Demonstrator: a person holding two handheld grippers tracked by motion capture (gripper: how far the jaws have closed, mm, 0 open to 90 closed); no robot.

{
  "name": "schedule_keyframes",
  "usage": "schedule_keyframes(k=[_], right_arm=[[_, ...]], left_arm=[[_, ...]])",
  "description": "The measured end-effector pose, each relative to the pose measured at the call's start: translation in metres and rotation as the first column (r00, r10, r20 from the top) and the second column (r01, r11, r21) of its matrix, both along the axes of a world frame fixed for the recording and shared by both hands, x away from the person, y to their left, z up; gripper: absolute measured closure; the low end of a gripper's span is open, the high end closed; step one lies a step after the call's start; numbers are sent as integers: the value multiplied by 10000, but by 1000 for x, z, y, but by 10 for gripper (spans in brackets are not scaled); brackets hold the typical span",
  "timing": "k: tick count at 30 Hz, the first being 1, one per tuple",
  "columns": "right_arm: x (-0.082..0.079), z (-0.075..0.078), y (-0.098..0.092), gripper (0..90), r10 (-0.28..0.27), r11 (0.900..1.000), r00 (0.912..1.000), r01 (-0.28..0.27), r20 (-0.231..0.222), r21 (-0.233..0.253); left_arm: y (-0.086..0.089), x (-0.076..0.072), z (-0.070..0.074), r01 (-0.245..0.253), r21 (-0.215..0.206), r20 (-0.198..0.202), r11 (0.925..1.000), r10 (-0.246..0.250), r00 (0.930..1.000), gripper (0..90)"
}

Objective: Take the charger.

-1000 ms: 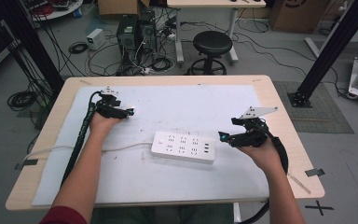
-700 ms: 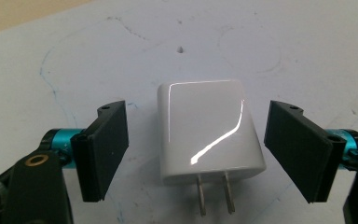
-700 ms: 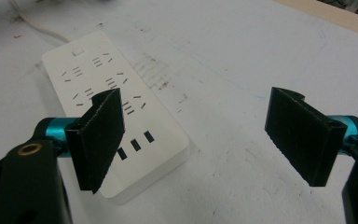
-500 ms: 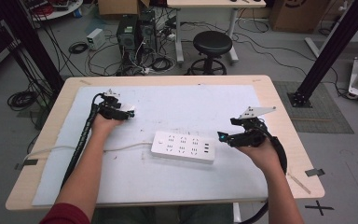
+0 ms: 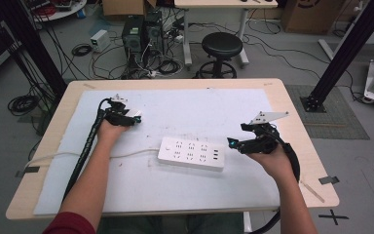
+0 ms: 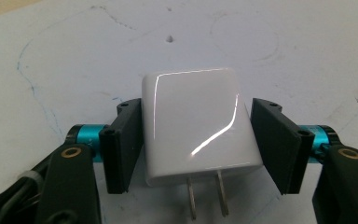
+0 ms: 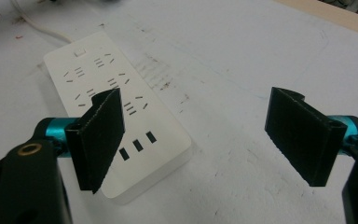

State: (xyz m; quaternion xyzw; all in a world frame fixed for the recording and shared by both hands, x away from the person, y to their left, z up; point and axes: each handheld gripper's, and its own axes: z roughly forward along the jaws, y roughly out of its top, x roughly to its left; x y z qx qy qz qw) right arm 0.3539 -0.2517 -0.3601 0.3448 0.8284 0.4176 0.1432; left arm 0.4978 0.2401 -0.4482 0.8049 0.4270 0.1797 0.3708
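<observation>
Left gripper [image 6: 196,147] has a white charger plug [image 6: 196,133] between its two black jaws. One jaw presses on each side of the plug, so it is pinching it. The plug is a smooth white block with rounded corners, and its two metal prongs [image 6: 207,198] point back toward the camera in the left gripper view. From the high view, the left gripper [image 5: 135,117] sits up and to the left of the white power strip [image 5: 191,153], well apart from it, with the little white plug [image 5: 135,114] showing at its tip. The power strip lies flat on the white mat [image 5: 199,109], near the middle of the table [image 5: 292,112]. Its white cord [image 5: 126,155] runs off from its left end, under the person's left arm. Right gripper [image 7: 196,126] has its jaws spread wide with nothing between them. It hangs over the mat just beside the end of the power strip [image 7: 116,121] that has three small square holes. In the high view the right gripper [image 5: 234,144] is just to the right of the power strip, close to its right end. The person's right hand [image 5: 271,161] holds it from behind, and a grey three-cornered plate [image 5: 269,116] sits on top of it.
</observation>
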Motion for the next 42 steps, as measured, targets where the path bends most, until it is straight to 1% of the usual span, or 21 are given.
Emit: schedule_keyframes(k=[7, 12, 15, 16, 21, 22, 24, 25, 26, 27, 28, 31, 33, 34, 35, 36, 37, 38, 39, 41, 42], right_arm=[[-1, 0, -1, 204, -33, 10000, 10000, 33, 13, 8], [-1, -1, -2, 204, -16, 10000, 10000, 16, 37, 68], [-2, -2, -3, 204, -49, 10000, 10000, 49, 13, 67], [-2, -2, -3, 204, -33, 10000, 10000, 33, 28, 79], [-1, -2, -3, 204, -58, 9999, 10000, 58, 46, 107], [-1, -2, -3, 204, -58, 9999, 10000, 58, 46, 107], [-1, -1, -1, 204, 30, 9999, 10000, -30, 31, 96], [-1, -1, -1, 204, 30, 9999, 10000, -30, 31, 96], [-3, -1, -1, 204, 105, 9999, 9999, -105, 68, 111], [-3, 0, -1, 205, 128, 9998, 9999, -130, 109, 132], [-3, 0, -1, 205, 128, 9998, 9999, -130, 109, 132], [-8, 4, -1, 204, 203, 9995, 9996, -208, 215, 249], [-9, 5, -1, 204, 232, 9994, 9994, -239, 257, 260], [-9, 5, -1, 204, 232, 9994, 9994, -239, 257, 260], [-9, 5, -1, 204, 232, 9994, 9994, -239, 257, 260], [-12, 10, -2, 204, 329, 9988, 9988, -342, 353, 362], [-12, 11, -2, 204, 358, 9986, 9986, -372, 387, 371], [-12, 11, -2, 204, 358, 9986, 9986, -372, 387, 371], [-12, 12, -3, 204, 399, 9984, 9984, -414, 389, 391], [-12, 12, -3, 204, 418, 9982, 9983, -434, 403, 407], [-12, 12, -3, 204, 439, 9979, 9983, -457, 391, 458]], left_arm=[[0, 0, 0, 14, 128, 38, 9999, -15, 10000, 422], [-1, -1, 1, 93, 235, 113, 9997, -95, 9999, 424], [-2, -3, 3, 368, 521, 224, 9980, -380, 9990, 425], [-2, -4, 5, 313, 430, 240, 9986, -323, 9992, 425], [-1, -6, 10, 432, 484, 339, 9979, -449, 9984, 425], [0, -13, 24, 602, 506, 519, 9969, -629, 9967, 425], [0, -19, 33, 624, 617, 624, 9961, -663, 9959, 425], [0, -19, 33, 624, 617, 624, 9961, -663, 9959, 425], [-1, -26, 42, 749, 574, 752, 9955, -791, 9940, 425], [-1, -26, 42, 749, 574, 752, 9955, -791, 9940, 425], [-1, -31, 48, 864, 571, 879, 9946, -912, 9919, 425], [-2, -48, 66, 1065, 203, 1177, 9941, -1082, 9871, 425], [-2, -48, 66, 1065, 203, 1177, 9941, -1082, 9871, 425], [-3, -58, 74, 1200, 186, 1315, 9926, -1214, 9838, 425], [-3, -58, 74, 1200, 186, 1315, 9926, -1214, 9838, 425], [-5, -73, 85, 1334, 66, 1494, 9910, -1329, 9798, 425], [-6, -79, 88, 1439, -28, 1562, 9896, -1417, 9775, 425], [-6, -79, 88, 1439, -28, 1562, 9896, -1417, 9775, 425], [-5, -91, 95, 1600, -146, 1749, 9870, -1551, 9723, 425], [-5, -91, 95, 1600, -146, 1749, 9870, -1551, 9723, 425], [-3, -106, 102, 1750, -248, 1915, 9843, -1671, 9672, 425]])
